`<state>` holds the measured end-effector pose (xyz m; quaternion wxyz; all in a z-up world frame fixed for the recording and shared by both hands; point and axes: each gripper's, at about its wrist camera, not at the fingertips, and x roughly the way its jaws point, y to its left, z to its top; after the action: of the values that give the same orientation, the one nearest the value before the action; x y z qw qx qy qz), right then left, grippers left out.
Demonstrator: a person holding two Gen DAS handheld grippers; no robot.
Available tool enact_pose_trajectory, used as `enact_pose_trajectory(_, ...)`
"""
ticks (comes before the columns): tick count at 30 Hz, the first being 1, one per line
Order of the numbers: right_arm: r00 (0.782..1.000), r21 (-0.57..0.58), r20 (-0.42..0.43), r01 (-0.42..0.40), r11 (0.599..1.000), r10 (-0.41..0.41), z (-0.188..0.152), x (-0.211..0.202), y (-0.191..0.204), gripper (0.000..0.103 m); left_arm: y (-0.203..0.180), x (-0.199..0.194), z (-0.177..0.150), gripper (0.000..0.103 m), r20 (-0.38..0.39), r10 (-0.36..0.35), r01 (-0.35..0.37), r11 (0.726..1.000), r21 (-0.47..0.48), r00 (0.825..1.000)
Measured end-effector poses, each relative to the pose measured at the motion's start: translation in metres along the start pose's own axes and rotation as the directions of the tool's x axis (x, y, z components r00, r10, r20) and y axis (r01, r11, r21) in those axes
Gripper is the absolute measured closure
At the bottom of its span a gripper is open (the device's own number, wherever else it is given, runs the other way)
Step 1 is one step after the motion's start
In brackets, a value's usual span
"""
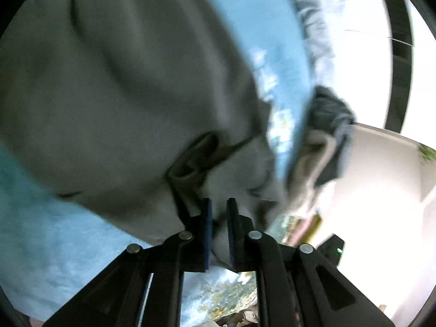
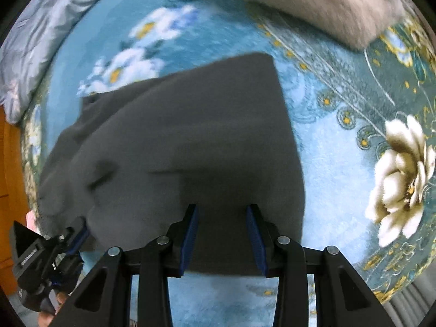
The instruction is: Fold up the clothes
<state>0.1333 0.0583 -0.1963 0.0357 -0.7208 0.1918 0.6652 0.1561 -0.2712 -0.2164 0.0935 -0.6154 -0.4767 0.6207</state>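
Note:
A dark grey garment (image 2: 190, 141) lies folded on the blue floral bedspread (image 2: 340, 150). In the left wrist view the same grey garment (image 1: 109, 95) fills most of the frame, blurred. My left gripper (image 1: 219, 204) is shut on a fold of it, with cloth between the blue pads. The left gripper also shows in the right wrist view (image 2: 73, 234), at the garment's left edge. My right gripper (image 2: 222, 209) is open, its fingers over the garment's near edge with nothing between them.
A beige folded cloth (image 2: 313, 2) lies at the far right of the bed. A pale grey-blue quilt (image 2: 35, 41) is bunched at the far left. A pile of dark and beige clothes (image 1: 324, 136) sits beyond the garment. A white wall (image 1: 381, 177) stands to the right.

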Motion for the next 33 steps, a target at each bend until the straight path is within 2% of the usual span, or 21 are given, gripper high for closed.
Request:
enact_pose_trajectory(3,1.000,-0.062,0.000,0.013,0.998,-0.013,-0.006,-0.011,0.021,0.062,0.014,-0.058,0.004,0.070,0.110,-0.009,0.005,0.999,0.039,0.994)
enact_pose_trajectory(6,1.000,-0.123,0.000,0.026,0.992,-0.026,-0.012,-0.022,0.042,0.063,0.043,-0.112,0.017,0.067,0.235,0.062,-0.068,0.998,0.019,0.970)
enact_pose_trajectory(8,0.999,-0.164,0.000,0.034,0.986,-0.035,-0.016,-0.029,0.056,0.063,0.063,-0.121,0.031,0.066,0.284,0.086,-0.074,0.996,-0.054,0.955)
enact_pose_trajectory(10,0.999,-0.202,0.001,0.044,0.978,-0.044,-0.020,-0.035,0.070,0.063,0.090,-0.125,0.041,0.056,0.309,0.063,-0.020,0.990,-0.140,0.949)
enact_pose_trajectory(11,0.999,-0.218,0.000,0.049,0.975,-0.051,-0.020,-0.035,0.078,0.063,0.100,-0.125,0.045,0.048,0.318,0.056,-0.003,0.986,-0.166,0.946)
enact_pose_trajectory(12,0.998,-0.234,-0.001,0.055,0.971,-0.057,-0.019,-0.036,0.086,0.063,0.110,-0.122,0.049,0.047,0.327,0.057,0.005,0.983,-0.186,0.943)
enact_pose_trajectory(15,0.997,-0.282,-0.004,0.072,0.957,-0.076,-0.019,-0.038,0.109,0.062,0.128,-0.108,0.063,0.046,0.329,0.024,0.047,0.977,-0.208,0.944)
enact_pose_trajectory(22,0.993,-0.343,0.003,0.109,0.933,-0.115,-0.031,-0.038,0.137,0.062,0.138,-0.086,0.071,0.044,0.357,-0.093,0.154,0.977,-0.147,0.929)
enact_pose_trajectory(25,0.991,-0.351,-0.007,0.119,0.929,-0.130,-0.035,-0.032,0.142,0.062,0.143,-0.094,0.070,0.045,0.363,-0.094,0.156,0.977,-0.145,0.927)
enact_pose_trajectory(27,0.991,-0.350,-0.015,0.117,0.929,-0.131,-0.036,-0.030,0.144,0.062,0.140,-0.094,0.071,0.055,0.363,-0.090,0.154,0.977,-0.150,0.927)
enact_pose_trajectory(30,0.993,-0.344,-0.019,0.100,0.933,-0.113,-0.039,-0.030,0.148,0.062,0.132,-0.098,0.071,0.063,0.360,-0.072,0.135,0.979,-0.151,0.930)
enact_pose_trajectory(33,0.997,-0.355,-0.007,0.067,0.933,-0.075,-0.043,-0.037,0.155,0.062,0.098,-0.102,0.072,0.066,0.364,-0.039,0.079,0.992,-0.097,0.931)
